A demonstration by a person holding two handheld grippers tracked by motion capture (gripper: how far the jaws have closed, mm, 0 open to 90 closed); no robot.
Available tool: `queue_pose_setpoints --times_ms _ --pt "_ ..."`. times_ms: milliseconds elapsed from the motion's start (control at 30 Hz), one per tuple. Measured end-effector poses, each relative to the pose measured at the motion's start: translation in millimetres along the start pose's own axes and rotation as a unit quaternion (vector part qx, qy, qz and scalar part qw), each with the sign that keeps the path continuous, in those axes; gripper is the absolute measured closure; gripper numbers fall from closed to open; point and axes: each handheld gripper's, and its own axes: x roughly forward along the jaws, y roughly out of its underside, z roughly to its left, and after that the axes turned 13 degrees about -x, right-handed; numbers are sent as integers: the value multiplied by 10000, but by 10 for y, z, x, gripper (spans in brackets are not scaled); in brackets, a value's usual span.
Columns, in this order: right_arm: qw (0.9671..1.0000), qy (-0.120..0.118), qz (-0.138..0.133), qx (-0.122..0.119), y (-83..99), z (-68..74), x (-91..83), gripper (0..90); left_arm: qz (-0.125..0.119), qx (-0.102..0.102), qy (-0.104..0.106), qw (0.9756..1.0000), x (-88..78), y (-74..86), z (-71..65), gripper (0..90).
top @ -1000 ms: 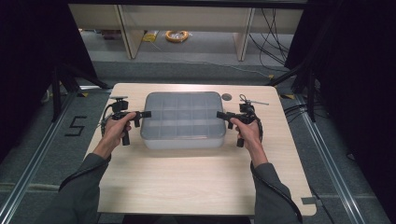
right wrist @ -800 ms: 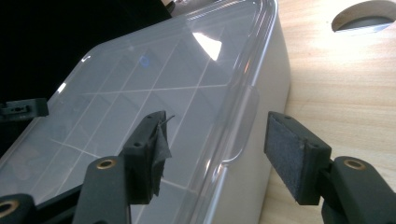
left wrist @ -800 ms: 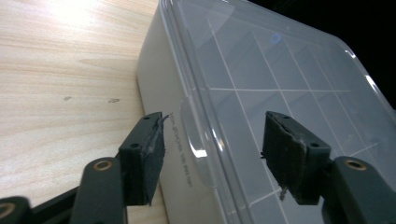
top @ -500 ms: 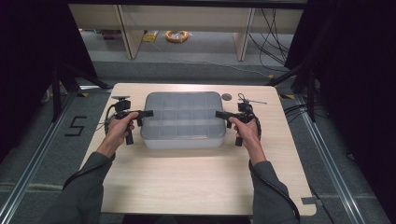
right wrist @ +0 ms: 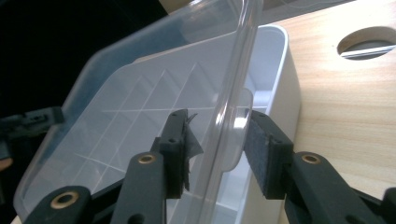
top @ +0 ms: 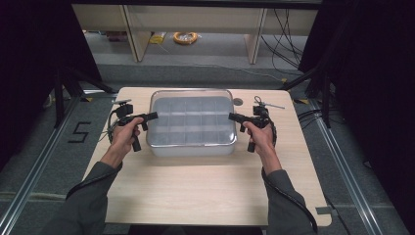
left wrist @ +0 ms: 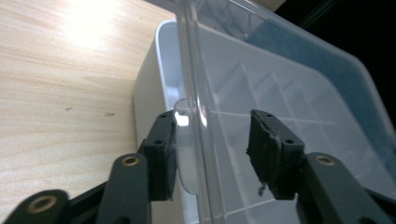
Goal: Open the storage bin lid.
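Lid: we find the clear plastic lid (top: 191, 100) now tilted up off the white compartmented plastic box (top: 191, 147). Left gripper (left wrist: 212, 154) and right gripper (right wrist: 218, 149) straddle its edge tabs, jaws agape; removal appears underway.

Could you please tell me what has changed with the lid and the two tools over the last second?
The clear lid has tipped up off the white divided box, its far edge higher than before, with the left tool and right tool at its side tabs. Both hands moved slightly with it. The box and table stayed put.
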Motion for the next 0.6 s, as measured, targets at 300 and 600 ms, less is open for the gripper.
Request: queue_pose_setpoints --times_ms 300,600 --pt "9991 -140 -388 12 -38 39 -143 710 -194 102 105 9997 -162 -12 -117 561" --pt "9986 -139 -511 -40 -113 144 -314 722 -361 336 261 9984 -364 -8 -292 566"
